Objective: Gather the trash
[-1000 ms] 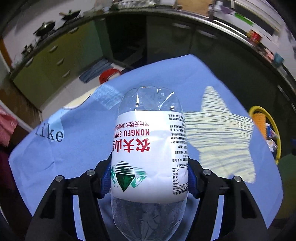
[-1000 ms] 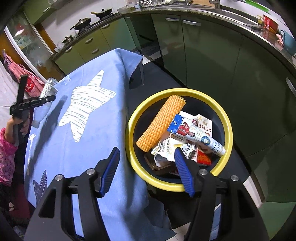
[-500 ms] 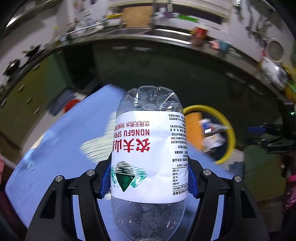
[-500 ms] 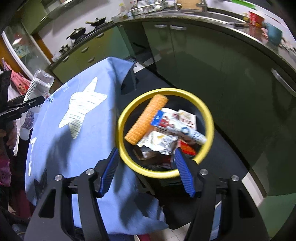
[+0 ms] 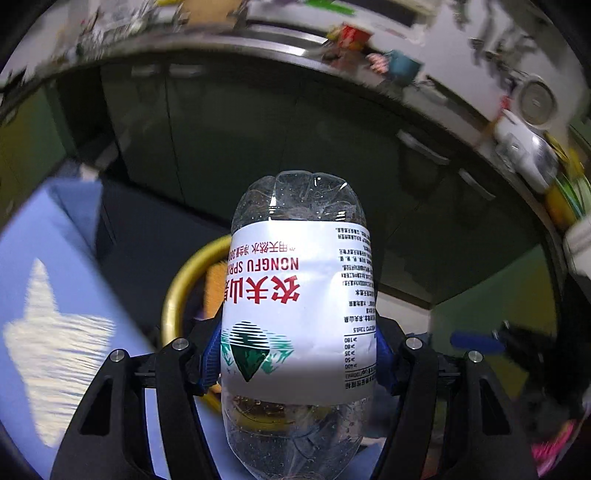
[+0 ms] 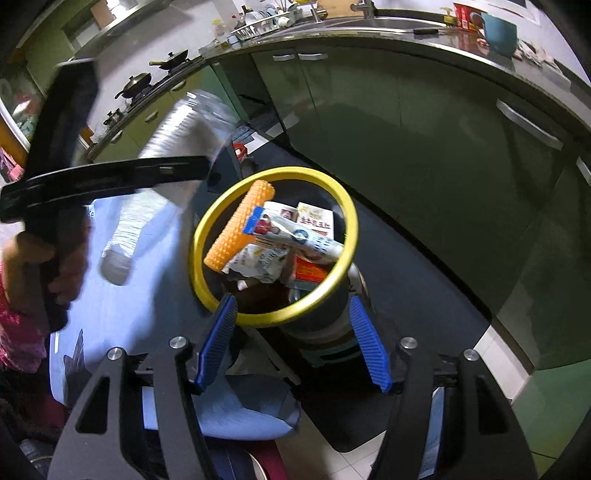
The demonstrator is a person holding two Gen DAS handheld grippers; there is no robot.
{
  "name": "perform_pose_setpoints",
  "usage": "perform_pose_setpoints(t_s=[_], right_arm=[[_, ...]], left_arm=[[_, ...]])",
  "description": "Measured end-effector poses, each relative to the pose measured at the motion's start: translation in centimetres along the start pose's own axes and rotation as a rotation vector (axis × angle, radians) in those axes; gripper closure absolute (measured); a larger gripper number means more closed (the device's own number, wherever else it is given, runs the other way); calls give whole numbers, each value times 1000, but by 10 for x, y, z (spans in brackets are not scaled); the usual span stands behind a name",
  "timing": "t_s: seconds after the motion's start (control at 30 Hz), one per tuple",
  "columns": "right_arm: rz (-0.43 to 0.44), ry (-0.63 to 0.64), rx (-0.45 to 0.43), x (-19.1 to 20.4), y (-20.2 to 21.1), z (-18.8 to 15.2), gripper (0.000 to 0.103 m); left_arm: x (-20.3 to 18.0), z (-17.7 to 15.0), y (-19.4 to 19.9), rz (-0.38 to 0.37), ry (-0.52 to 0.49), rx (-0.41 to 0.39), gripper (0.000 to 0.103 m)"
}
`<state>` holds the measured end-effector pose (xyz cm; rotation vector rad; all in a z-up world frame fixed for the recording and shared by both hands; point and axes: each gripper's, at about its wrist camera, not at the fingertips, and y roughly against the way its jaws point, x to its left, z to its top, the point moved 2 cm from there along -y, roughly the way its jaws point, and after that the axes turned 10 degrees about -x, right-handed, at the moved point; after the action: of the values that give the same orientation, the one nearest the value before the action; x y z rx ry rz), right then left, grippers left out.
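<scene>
1. Kitchen all round: a run of dark green cabinets [image 6: 424, 122] curving under a steel-edged worktop [image 6: 388, 35], with a sink faucet [image 6: 364, 5], a dish rack [image 6: 258, 27], a teal mug [image 6: 498, 27] and two black pans [image 6: 138, 79] on a stove at the far left.
2. Dark floor mat [image 6: 417, 295] below the cabinets, pale tiles [image 6: 495, 343] at its near edge.
3. Blue cloth [image 5: 66, 258] with a white striped star [image 5: 48, 339] spread over the counter, hanging off the near corner in the right wrist view [image 6: 236, 413].
4. Yellow-rimmed black trash bin [image 6: 325, 306] just beside the cloth edge, standing on a pale stool-like base; partly hidden behind the bottle in the left wrist view [image 5: 173, 288].
5. Inside the bin: an orange ridged foam sleeve [image 6: 240, 225] leaning on the rim, a white and blue tube [image 6: 295, 232] across the top, a crumpled wrapper [image 6: 258, 258], a white carton [image 6: 316, 219] and a red box [image 6: 310, 271].
6. Left hand-held gripper [image 5: 295, 354], blue pads clamped on the label of a clear Nongfu Spring water bottle [image 5: 299, 295], base pointing away, held in the air over the bin's near rim; blurred in the right wrist view [image 6: 177, 147], cap end low.
7. Right hand-held gripper [image 6: 291, 339] with fingers spread apart, nothing between them, hovering on the near side of the bin.
</scene>
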<state>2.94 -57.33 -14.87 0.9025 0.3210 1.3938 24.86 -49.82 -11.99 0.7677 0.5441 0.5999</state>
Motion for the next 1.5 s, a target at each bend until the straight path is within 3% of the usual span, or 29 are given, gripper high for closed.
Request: perform_pose_setpoints(t_s=[0.3, 0.4, 0.6, 0.7, 0.83, 1.0, 1.07, 1.2, 1.3, 1.5], right_arm=[[21, -24, 16, -17, -10, -9, 41], [25, -29, 16, -19, -12, -11, 41], [31, -34, 8, -20, -10, -12, 41], [34, -26, -4, -14, -3, -13, 40], [49, -5, -33, 5, 8, -17, 36], [73, 53, -72, 46, 23, -31, 27], [75, 89, -104, 66, 31, -35, 19], [59, 151, -202, 105, 55, -43, 7], [25, 175, -268, 127, 74, -48, 7], [-21, 229, -347, 160, 105, -62, 7]], left_arm=[[9, -23, -68, 132, 131, 46, 35], [16, -27, -70, 156, 140, 36, 20], [22, -28, -53, 178, 128, -10, 18], [28, -30, -18, 166, 126, -79, 18], [37, -45, 58, 180, 93, -243, 10], [58, -105, 188, 333, 27, -506, 5], [69, -131, 229, 394, 32, -560, 5], [92, -197, 310, 578, 62, -618, 5], [109, -244, 357, 697, 129, -640, 5], [135, -321, 424, 766, 280, -660, 5]])
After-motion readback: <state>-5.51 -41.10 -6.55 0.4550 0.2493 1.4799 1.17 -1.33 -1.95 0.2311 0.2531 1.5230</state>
